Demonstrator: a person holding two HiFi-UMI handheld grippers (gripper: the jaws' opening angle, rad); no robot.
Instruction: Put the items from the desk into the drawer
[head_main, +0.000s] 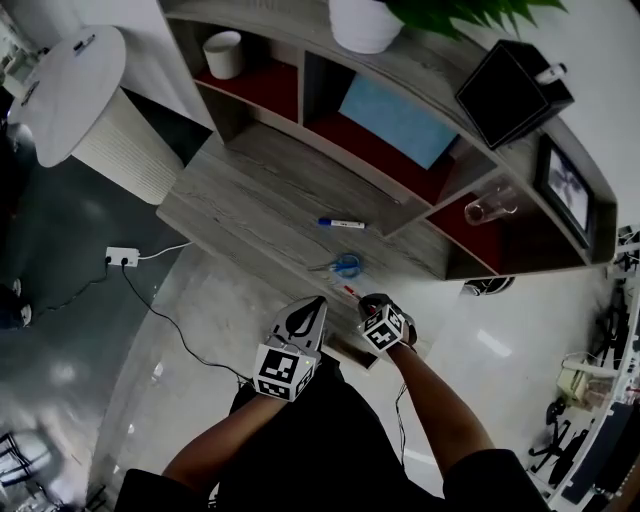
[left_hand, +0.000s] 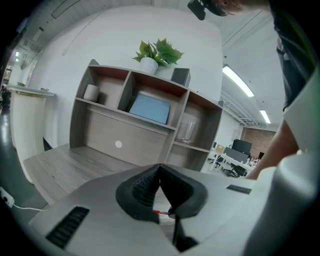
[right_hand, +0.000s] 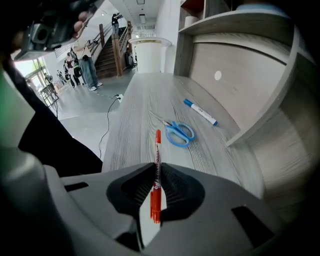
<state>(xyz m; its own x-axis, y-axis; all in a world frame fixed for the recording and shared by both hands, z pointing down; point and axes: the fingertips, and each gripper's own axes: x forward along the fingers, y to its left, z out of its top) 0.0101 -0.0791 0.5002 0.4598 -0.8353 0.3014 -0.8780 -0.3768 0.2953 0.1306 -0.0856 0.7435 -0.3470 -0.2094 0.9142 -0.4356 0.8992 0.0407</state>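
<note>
The right gripper (right_hand: 157, 169) pinches a thin red marker pen (right_hand: 158, 145) between its black ribbed fingers (right_hand: 134, 189). The pen has a fat red end near the camera, a pale middle with tiny print too small to read, and a thin red far end. It lies in line with the fingers. Its far end sticks out past them, over the grey wood-look bench (right_hand: 135, 105), and points toward the blue-handled scissors (right_hand: 178, 133).

The scissors lie flat on the bench. A blue and white marker (right_hand: 200, 112) lies a bit beyond them, near the back wall of the bench.

The left gripper (left_hand: 160, 167) is just beside the right one. Its fingers (left_hand: 141, 186) are pressed together at the tips with nothing between them. A bit of the red pen shows through the gap below the tips.
</note>
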